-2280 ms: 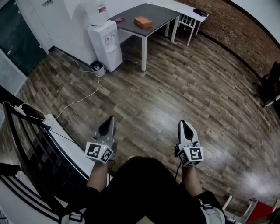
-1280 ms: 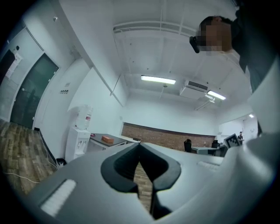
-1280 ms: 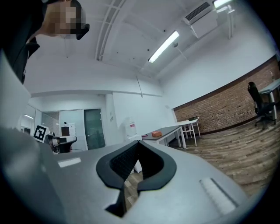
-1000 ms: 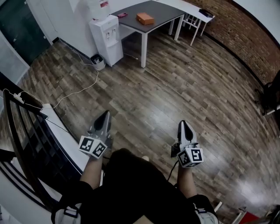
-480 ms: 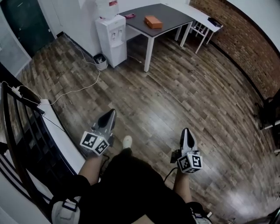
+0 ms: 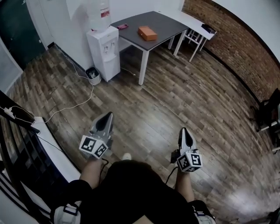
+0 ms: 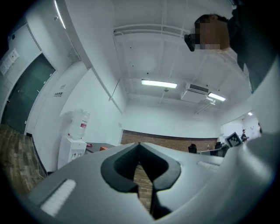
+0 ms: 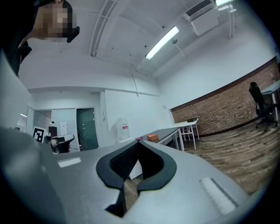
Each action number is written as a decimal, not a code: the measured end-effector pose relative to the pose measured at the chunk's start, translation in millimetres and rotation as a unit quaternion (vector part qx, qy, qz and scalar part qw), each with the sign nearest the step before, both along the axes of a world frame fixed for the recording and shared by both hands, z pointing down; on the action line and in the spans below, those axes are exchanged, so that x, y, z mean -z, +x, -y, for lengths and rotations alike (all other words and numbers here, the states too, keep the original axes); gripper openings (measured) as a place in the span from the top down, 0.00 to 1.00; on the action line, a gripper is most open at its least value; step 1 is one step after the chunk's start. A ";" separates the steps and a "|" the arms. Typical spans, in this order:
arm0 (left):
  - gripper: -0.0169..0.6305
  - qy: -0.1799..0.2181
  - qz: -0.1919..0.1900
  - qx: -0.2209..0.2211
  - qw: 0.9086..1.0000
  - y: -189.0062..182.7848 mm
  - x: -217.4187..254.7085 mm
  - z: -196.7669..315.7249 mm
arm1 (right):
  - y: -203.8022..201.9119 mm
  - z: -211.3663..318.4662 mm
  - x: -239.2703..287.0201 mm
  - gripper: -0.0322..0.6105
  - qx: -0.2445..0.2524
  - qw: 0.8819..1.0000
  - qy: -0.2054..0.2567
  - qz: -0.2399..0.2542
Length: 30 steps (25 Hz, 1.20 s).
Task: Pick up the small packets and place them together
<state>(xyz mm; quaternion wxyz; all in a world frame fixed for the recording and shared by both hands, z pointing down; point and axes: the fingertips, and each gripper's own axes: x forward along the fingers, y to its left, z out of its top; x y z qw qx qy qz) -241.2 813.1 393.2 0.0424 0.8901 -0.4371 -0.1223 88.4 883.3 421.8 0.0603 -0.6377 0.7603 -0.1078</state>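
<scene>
Both forearms are held out in front of the body, side by side and well apart, over the wood floor (image 6: pixel 175 87).

The left gripper (image 6: pixel 108 115) points away from the person and tips slightly up. The right gripper (image 6: pixel 184 130) points the same way, about level. Each one carries a marker cube at its near end, so 2 grippers and 2 cubes.

Left gripper: jaws fully together, nothing between them. Right gripper: the same, closed and empty.

Both point toward the far side of the room:
- 2 tables: a dark table (image 6: pixel 164 21) and a white table (image 6: pixel 186 16) just to its right.
- 1 orange box (image 6: pixel 147 33) and 1 small pink item (image 6: pixel 123 26), both on the dark table. The pink item sits at the table's far-left edge, apart from the box.
- The pink item is too small to tell whether it is one of the packets. It is well away from both grippers.
- 1 water dispenser (image 6: pixel 105 50) with 1 bottle (image 6: pixel 99 11) on top, just left of the dark table.
- 1 small bin (image 6: pixel 92 75) on the floor beside the dispenser.
- 1 cable (image 6: pixel 74 103) trailing across the floor on the left.
- 1 chair (image 6: pixel 266 109) at the right edge.
</scene>
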 end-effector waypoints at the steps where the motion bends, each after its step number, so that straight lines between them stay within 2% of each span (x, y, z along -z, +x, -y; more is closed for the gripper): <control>1: 0.97 -0.001 0.001 0.003 1.000 -8.5 -0.2 10.0 | -4.3 11.2 -0.3 0.95 0.000 1.000 0.000 -0.002; 6: 0.97 -0.011 -0.002 0.016 1.000 -44.1 -4.5 48.1 | -26.0 56.7 -7.3 0.95 -0.002 1.000 -0.010 0.005; 13: 0.97 -0.035 -0.002 0.021 0.999 -64.0 -20.9 81.6 | -65.4 101.6 -13.3 0.95 0.027 0.999 -0.026 -0.007; 20: 0.97 -0.045 -0.013 0.047 0.998 -71.2 -28.0 111.3 | -61.7 144.8 -20.6 0.95 0.038 0.999 -0.037 -0.011; 25: 0.97 -0.025 -0.001 0.103 0.994 -74.5 -23.3 139.7 | -57.8 197.9 -18.1 0.95 0.076 0.997 -0.017 -0.013; 30: 0.97 -0.012 0.004 0.106 0.994 -57.5 -12.8 182.6 | -33.3 254.7 -3.6 0.95 0.078 0.997 0.014 -0.007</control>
